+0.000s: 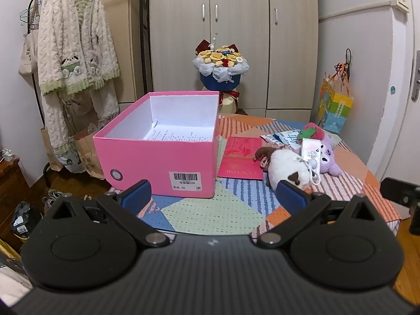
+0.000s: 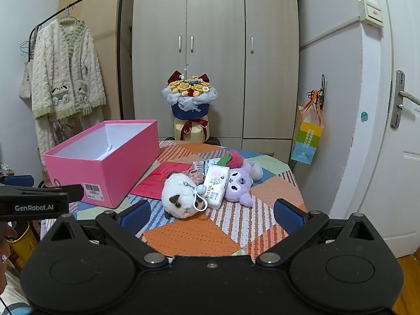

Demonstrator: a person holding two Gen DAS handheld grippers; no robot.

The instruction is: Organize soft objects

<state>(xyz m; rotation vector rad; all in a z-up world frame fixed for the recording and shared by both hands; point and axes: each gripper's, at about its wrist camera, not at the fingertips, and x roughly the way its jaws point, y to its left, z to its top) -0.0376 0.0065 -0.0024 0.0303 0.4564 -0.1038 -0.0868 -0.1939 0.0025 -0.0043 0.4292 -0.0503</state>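
Observation:
An open pink box [image 1: 160,157] [image 2: 102,162] stands on the left of the patchwork table [image 1: 218,210] [image 2: 194,233], with only a printed paper inside. A pile of soft things lies to its right: a white plush with brown patches [image 1: 288,168] [image 2: 181,194], a purple plush [image 1: 328,157] [image 2: 239,186], a red strawberry plush [image 1: 312,131] [image 2: 233,157] and a white tissue pack [image 2: 215,186]. My left gripper [image 1: 214,197] is open and empty, near the table's front edge facing the box. My right gripper [image 2: 211,214] is open and empty, just short of the white plush.
A red card [image 1: 241,157] [image 2: 160,178] lies flat between box and plushes. A flower bouquet [image 1: 220,71] [image 2: 190,99] stands behind the table before a wardrobe. A fluffy robe [image 1: 76,52] hangs on a rack at left. A colourful bag [image 2: 307,139] hangs at right.

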